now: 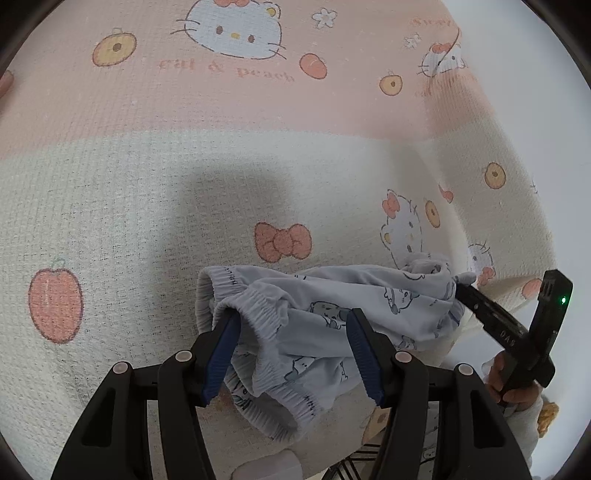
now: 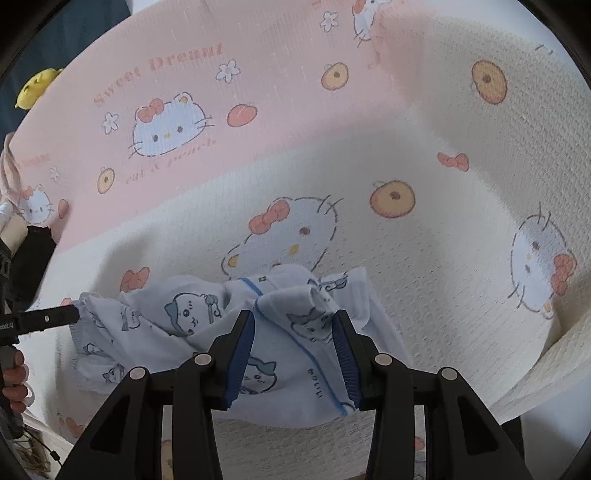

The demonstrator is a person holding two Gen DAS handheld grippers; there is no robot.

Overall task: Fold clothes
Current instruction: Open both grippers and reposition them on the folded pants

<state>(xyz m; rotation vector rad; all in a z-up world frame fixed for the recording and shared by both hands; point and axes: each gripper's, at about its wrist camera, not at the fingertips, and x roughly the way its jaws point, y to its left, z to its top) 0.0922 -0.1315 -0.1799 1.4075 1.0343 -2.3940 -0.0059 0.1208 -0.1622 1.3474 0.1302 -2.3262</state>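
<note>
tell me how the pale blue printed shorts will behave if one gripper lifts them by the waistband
The shorts lie crumpled in soft folds, so they would probably sag and hang limp. The thin-looking fabric suggests little weight. The gathered elastic waistband likely gives ribbed pads some bite, so slipping seems unlikely.

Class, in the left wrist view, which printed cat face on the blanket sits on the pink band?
The large cat face at top centre; the other full-size face lies on the cream part.
</note>
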